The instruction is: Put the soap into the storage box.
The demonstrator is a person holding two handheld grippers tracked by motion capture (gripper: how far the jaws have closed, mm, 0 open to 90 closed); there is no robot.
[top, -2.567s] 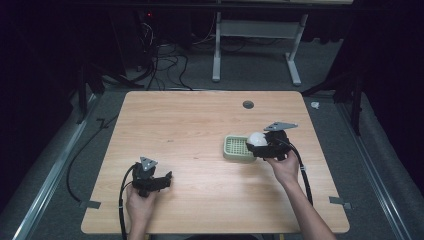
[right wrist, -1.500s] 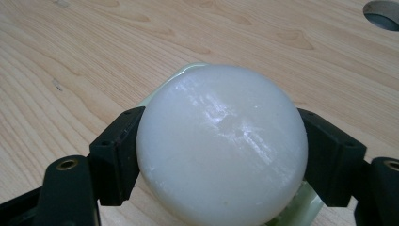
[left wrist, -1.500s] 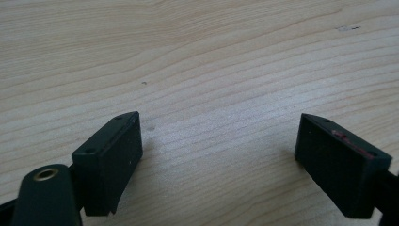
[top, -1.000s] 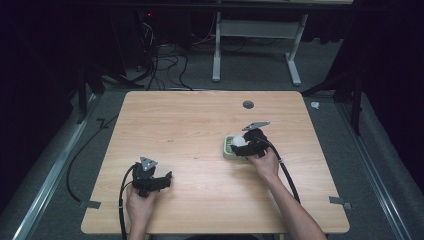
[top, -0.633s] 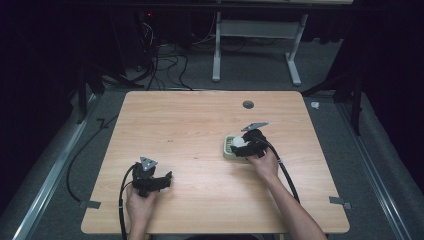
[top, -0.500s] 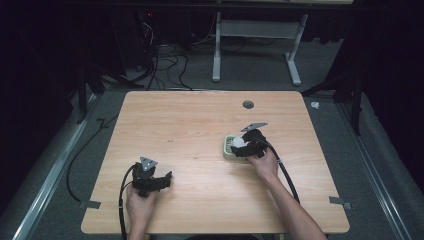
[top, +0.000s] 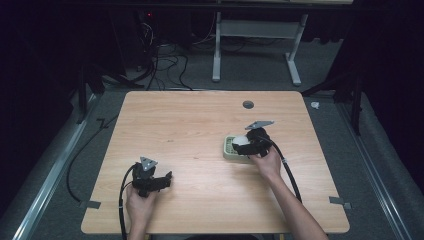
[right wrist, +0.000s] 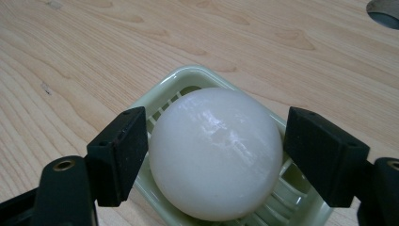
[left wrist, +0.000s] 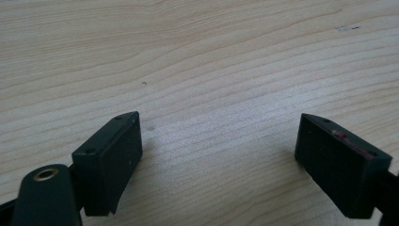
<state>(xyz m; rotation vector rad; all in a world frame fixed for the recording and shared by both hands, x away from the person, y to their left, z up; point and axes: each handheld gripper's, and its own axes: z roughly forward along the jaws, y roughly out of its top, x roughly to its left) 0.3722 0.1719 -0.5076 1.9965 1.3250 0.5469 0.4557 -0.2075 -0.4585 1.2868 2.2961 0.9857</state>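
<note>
The white ball (right wrist: pixel 215 153) sits on the pale green slotted dish (right wrist: pixel 301 197), and in the right gripper view we see it between the two black jaws of our right gripper (right wrist: pixel 214 160). The jaws stand apart; there is a small gap on the right side of the ball, and the left jaw is so close that we cannot tell whether it touches. The ball is glossy and smooth, and it covers most of the dish's slotted middle.

In the high view the dish (top: pixel 229 148) lies on the right half of the tabletop (top: pixel 200 120), about midway between the far edge and the near edge. Our right gripper (top: pixel 245 145) is over it, with the ball (top: pixel 241 140) showing as a white spot at its tip, and our right hand (top: pixel 267 162) holds the gripper from behind. A small round hole (top: pixel 248 104) is set in the tabletop nearer the far edge, beyond the dish.

Our left gripper (top: pixel 165 178) lies low near the near-left corner of the tabletop, held by our left hand (top: pixel 140 200). In the left gripper view its jaws are spread wide over bare wood (left wrist: pixel 211 70), with nothing between them.
</note>
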